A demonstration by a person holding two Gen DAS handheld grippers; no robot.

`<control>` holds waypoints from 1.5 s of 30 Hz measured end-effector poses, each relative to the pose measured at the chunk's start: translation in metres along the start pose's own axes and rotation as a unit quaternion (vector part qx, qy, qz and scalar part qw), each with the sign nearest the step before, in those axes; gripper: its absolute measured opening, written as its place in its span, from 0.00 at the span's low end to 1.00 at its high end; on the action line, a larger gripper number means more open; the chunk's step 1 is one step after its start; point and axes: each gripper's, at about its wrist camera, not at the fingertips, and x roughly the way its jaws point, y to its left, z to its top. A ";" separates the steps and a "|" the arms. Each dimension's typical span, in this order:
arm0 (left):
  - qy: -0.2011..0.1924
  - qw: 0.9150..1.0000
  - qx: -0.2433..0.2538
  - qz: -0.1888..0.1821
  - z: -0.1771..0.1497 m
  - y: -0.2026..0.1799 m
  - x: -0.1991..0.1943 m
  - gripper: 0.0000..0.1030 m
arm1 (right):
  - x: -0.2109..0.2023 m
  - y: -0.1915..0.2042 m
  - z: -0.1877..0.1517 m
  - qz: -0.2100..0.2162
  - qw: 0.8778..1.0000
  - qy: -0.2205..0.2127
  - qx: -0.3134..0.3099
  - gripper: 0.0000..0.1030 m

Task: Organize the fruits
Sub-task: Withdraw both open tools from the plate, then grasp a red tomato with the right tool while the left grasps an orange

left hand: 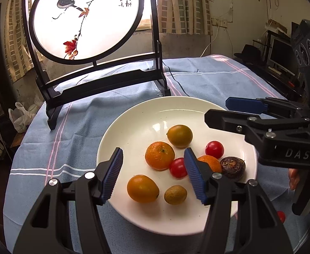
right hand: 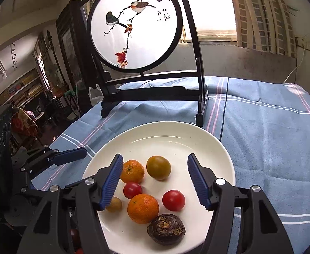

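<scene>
White plate [left hand: 133, 114] sits mid-tabletop on a blue striped cloth [left hand: 74, 127], nearer the front edge than the back. All visible fruit but one is on it.

On plate, seen from L wrist cam: greenish-orange citrus [left hand: 180, 136] toward back; mandarin [left hand: 159, 155] just in front of it; 2nd mandarin [left hand: 210, 162] partly hidden behind a tong finger; cherry tomato [left hand: 214, 149] to its back; 2nd tomato [left hand: 177, 167] touching the first mandarin; dark brown ridged fruit [left hand: 233, 167] at plate's right rim; big orange fruit [left hand: 142, 188] and small yellow-green fruit [left hand: 175, 194] toward front rim, close but apart.

One red fruit [left hand: 281, 216] off plate, on cloth near the tabletop's front right edge, mostly hidden.

Left tongs [left hand: 154, 175]: fingers wide apart, nothing between them, hovering over plate's front half. Blue ribbed pads.

Right tongs [right hand: 155, 182]: also spread apart, holding nothing, over plate from the right side. In R wrist cam, dark ridged fruit [right hand: 166, 228] closest, mandarin [right hand: 143, 208] and tomato [right hand: 173, 200] just beyond.

Back of tabletop: black-framed round screen w/ bird painting [left hand: 85, 19], upright on its stand, well apart from plate. Black cord [left hand: 176, 80] runs across cloth beside the stand.
</scene>
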 end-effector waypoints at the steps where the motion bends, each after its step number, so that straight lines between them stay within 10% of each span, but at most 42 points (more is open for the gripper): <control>1: 0.000 1.000 0.000 -0.001 0.000 0.000 0.000 0.57 | 0.000 0.001 0.000 0.000 1.000 0.001 -0.001 0.62; 16: -0.051 0.998 0.017 0.012 -0.035 0.009 -0.103 0.61 | -0.120 0.057 -0.038 0.007 0.992 -0.008 -0.126 0.73; 27: -0.021 0.998 0.051 -0.001 -0.100 -0.008 -0.147 0.64 | -0.139 0.045 -0.136 -0.050 0.981 0.096 -0.159 0.73; 32: 0.018 0.999 0.043 -0.026 -0.126 -0.015 -0.141 0.64 | -0.111 0.036 -0.150 -0.058 0.978 0.136 -0.149 0.59; 35: 0.039 0.997 0.042 -0.052 -0.144 -0.023 -0.141 0.64 | -0.094 0.031 -0.154 -0.053 0.976 0.157 -0.141 0.30; 45: 0.090 0.993 0.019 -0.077 -0.164 -0.054 -0.111 0.47 | -0.103 0.030 -0.151 -0.036 0.981 0.142 -0.129 0.28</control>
